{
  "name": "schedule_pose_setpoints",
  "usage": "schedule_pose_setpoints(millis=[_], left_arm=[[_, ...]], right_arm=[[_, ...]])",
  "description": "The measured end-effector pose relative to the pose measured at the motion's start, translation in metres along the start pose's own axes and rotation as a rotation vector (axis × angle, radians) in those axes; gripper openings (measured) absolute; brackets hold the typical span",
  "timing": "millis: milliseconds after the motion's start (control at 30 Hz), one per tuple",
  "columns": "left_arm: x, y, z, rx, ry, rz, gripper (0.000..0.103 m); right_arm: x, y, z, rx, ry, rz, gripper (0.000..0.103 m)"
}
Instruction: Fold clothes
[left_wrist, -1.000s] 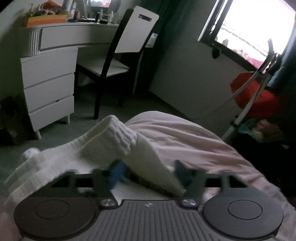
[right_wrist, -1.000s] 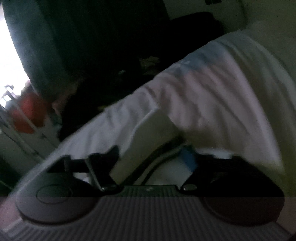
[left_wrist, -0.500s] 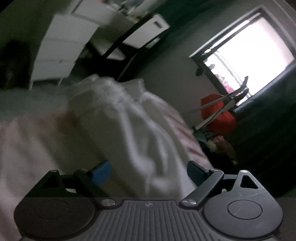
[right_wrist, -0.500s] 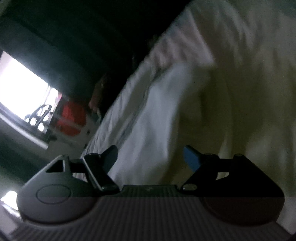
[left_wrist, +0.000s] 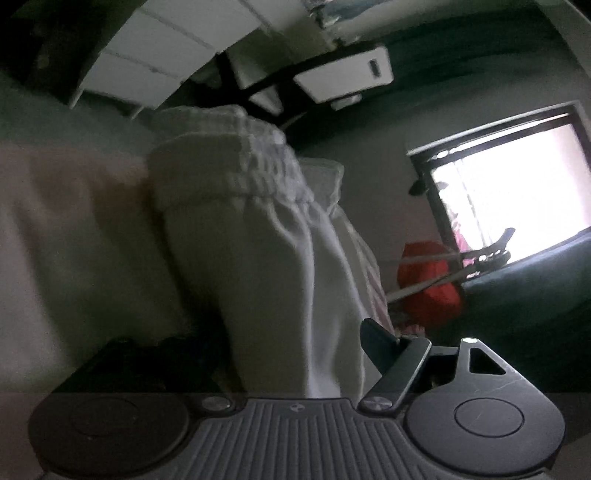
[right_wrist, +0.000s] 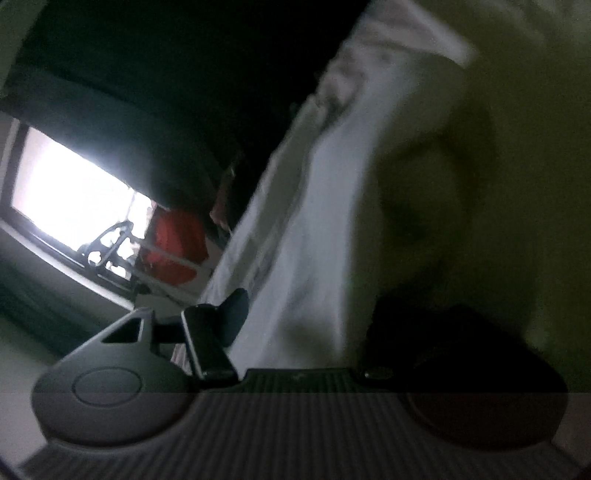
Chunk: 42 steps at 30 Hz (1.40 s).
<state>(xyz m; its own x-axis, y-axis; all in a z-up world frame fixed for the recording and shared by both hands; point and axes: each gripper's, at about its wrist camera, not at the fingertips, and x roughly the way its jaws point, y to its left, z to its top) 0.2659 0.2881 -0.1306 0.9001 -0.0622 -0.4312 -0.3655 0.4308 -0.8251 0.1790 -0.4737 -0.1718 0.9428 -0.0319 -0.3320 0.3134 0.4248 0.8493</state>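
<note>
Left wrist view: garment (left_wrist: 266, 258) runs from between the left gripper (left_wrist: 291, 354) jaws to far, lying on the bed (left_wrist: 66, 236). Chair (left_wrist: 343, 74) and drawers (left_wrist: 155, 48) far behind it (view tilted). Window (left_wrist: 506, 192) right, laundry bag (left_wrist: 428, 280) below it.
</note>
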Motion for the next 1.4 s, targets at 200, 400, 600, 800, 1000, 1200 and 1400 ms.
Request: schedule_pose_setpoints(millis=[200, 400, 600, 800, 1000, 1200, 1400], left_arm=[[0.004, -0.021, 0.0, 0.076, -0.056, 0.068, 0.016], [-0.031, -0.036, 0.014, 0.119, -0.092, 0.008, 0.009], [-0.095, -0.034, 0.019, 0.168, -0.097, -0.023, 0.008], [-0.174, -0.019, 0.02, 0.188, -0.101, -0.002, 0.008], [-0.218, -0.015, 0.006, 0.33, -0.109, 0.141, 0.009], [-0.208, -0.023, -0.01, 0.485, -0.067, 0.291, 0.012], [-0.19, -0.011, -0.013, 0.502, 0.026, 0.369, 0.026]], right_arm=[[0.025, 0.0, 0.01, 0.025, -0.047, -0.083, 0.022], [0.002, 0.015, 0.012, 0.011, -0.043, -0.065, 0.015], [-0.046, 0.019, 0.021, 0.036, 0.01, -0.051, 0.014], [-0.101, 0.016, 0.018, 0.098, 0.073, -0.068, 0.014], [-0.142, -0.019, 0.001, 0.198, 0.141, -0.065, 0.014], [-0.141, -0.044, -0.008, 0.318, 0.169, -0.061, 0.016], [-0.141, -0.044, -0.011, 0.336, 0.177, -0.054, 0.043]])
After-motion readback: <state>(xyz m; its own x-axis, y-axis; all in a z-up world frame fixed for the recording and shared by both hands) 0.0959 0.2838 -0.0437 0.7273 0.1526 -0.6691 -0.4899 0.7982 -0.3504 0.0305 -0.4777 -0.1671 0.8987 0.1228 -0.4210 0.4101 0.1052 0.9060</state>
